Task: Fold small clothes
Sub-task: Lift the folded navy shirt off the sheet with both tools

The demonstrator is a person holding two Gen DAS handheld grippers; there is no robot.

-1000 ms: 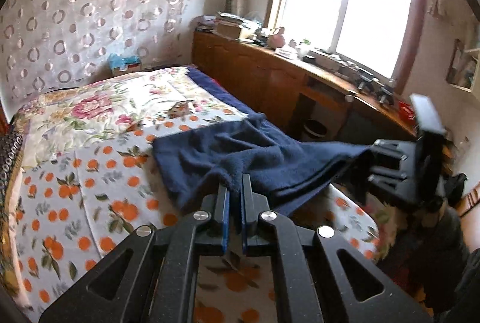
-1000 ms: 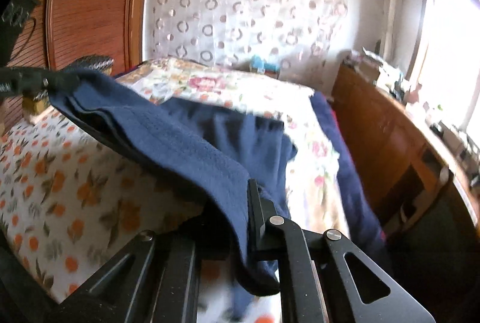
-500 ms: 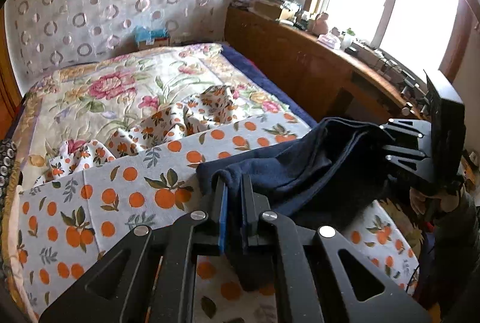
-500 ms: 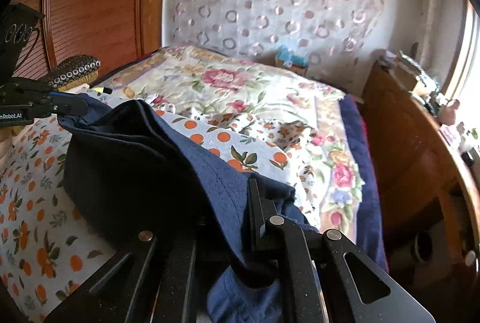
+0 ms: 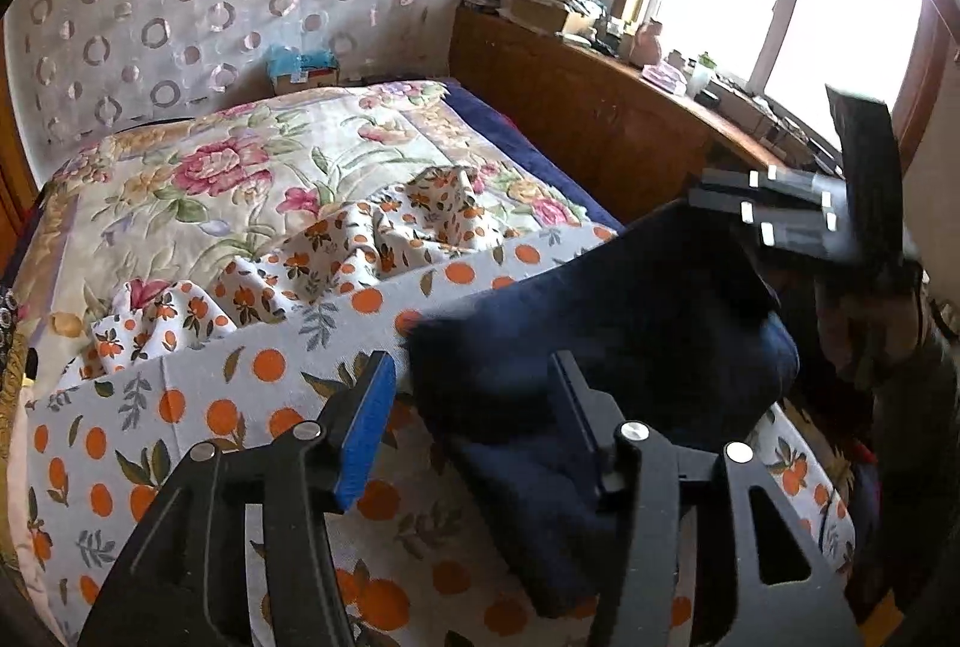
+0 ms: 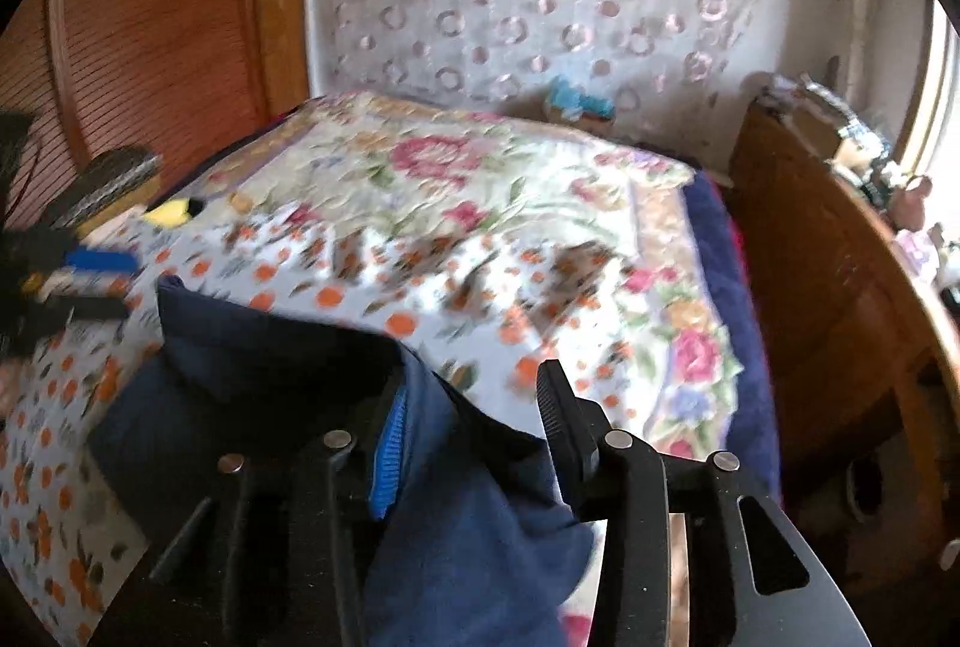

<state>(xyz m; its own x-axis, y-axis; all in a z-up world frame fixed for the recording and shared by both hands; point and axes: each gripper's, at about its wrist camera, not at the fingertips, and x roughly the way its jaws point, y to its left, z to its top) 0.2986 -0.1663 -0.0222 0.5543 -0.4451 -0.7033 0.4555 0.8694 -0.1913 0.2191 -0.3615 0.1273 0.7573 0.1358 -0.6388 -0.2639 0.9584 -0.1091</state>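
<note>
A navy blue garment (image 5: 630, 323) lies folded in a thick heap on the orange-print sheet (image 5: 240, 407), near the bed's front right corner. My left gripper (image 5: 474, 395) hangs over its near left edge. Its jaws are opening, and the cloth lies loose between them with the blue pad clear of it. In the right wrist view the same navy garment (image 6: 258, 377) drapes across my right gripper (image 6: 474, 407). Those jaws are opening too and do not pinch the cloth. The right gripper (image 5: 699, 188) shows at the heap's far right, the left gripper (image 6: 114, 284) at its far left.
A floral quilt (image 5: 210, 167) covers the far half of the bed, with a rumpled orange-print cloth (image 5: 372, 239) on it. A wooden cabinet (image 5: 600, 119) with clutter runs along the right under the window. A blue tissue box (image 5: 303, 68) stands by the wall. Wooden panelling (image 6: 150, 35) stands left.
Both grippers brought the navy garment over onto itself, then their jaws parted and let it go. It now rests in a folded heap on the sheet.
</note>
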